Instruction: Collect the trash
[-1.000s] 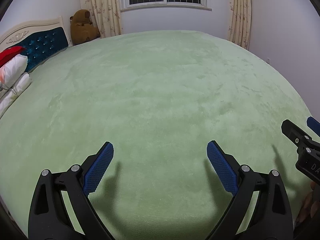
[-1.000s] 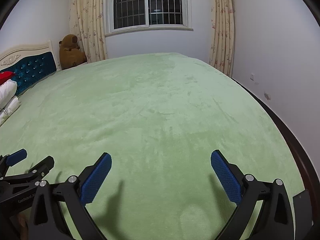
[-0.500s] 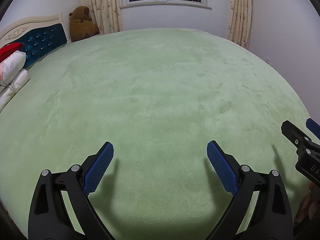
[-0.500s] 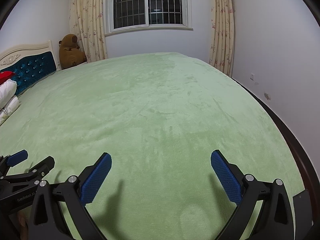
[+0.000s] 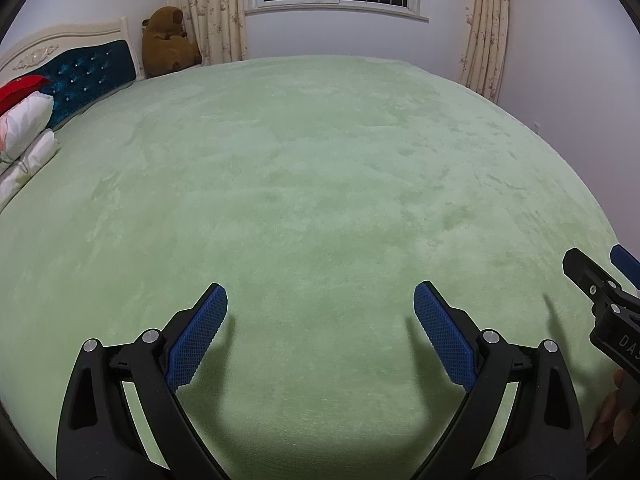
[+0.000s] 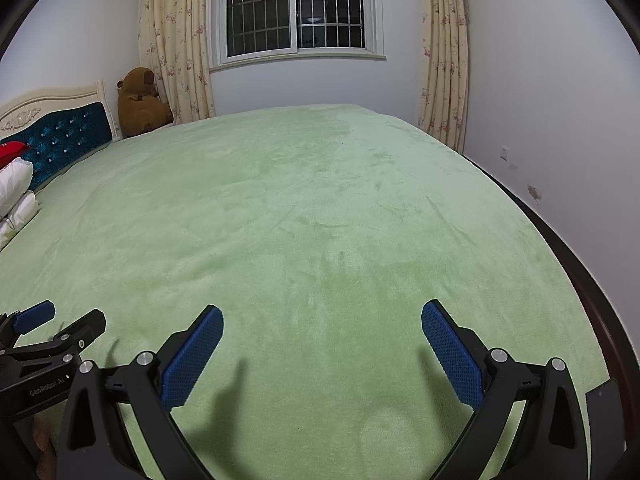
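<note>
"GenRobot.AI" on left gripper (image 6: 60, 326) (white print)

bed cover (image 5: 320, 184): pale green | headboard (image 5: 90, 74): dark blue tufted, cream frame | curtains (image 6: 176, 36): cream, pink floral print | plush toy (image 5: 168, 42): brown | pillows (image 5: 22, 128): white, one red | fingers (image 5: 198, 336): blue dimpled pads, black frames

Trash, not visible in either wrist view (only green blanket (image 5: 320, 184) beneath spread jaws)
</note>
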The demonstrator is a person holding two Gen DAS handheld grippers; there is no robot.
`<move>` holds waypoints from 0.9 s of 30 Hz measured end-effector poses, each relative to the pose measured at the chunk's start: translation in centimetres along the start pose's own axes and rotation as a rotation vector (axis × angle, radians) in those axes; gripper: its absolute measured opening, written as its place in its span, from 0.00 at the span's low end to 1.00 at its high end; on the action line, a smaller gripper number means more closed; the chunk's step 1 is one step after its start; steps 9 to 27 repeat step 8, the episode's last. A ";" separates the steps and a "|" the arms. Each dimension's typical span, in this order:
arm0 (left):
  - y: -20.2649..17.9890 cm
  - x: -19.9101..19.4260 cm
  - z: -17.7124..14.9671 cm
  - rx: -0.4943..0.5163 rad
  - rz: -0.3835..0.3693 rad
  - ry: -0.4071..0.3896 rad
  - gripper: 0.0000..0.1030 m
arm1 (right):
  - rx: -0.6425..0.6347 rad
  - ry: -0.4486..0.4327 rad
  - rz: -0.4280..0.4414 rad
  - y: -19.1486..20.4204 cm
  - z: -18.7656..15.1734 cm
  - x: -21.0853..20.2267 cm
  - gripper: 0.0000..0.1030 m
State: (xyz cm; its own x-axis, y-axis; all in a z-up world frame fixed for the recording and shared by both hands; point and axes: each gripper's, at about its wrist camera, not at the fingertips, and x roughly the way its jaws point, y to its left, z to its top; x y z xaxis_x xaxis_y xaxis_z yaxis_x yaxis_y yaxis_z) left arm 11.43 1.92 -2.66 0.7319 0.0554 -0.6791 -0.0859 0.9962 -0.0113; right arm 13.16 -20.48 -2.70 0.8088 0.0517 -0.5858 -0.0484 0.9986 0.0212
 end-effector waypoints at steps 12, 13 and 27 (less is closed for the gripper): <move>0.6 0.4 0.2 -0.029 -0.016 0.023 0.89 | -0.001 0.000 0.000 0.0 0.0 0.0 0.95; 0.6 0.4 0.2 -0.029 -0.016 0.023 0.89 | -0.001 0.000 0.000 0.0 0.0 0.0 0.95; 0.6 0.4 0.2 -0.029 -0.016 0.023 0.89 | -0.001 0.000 0.000 0.0 0.0 0.0 0.95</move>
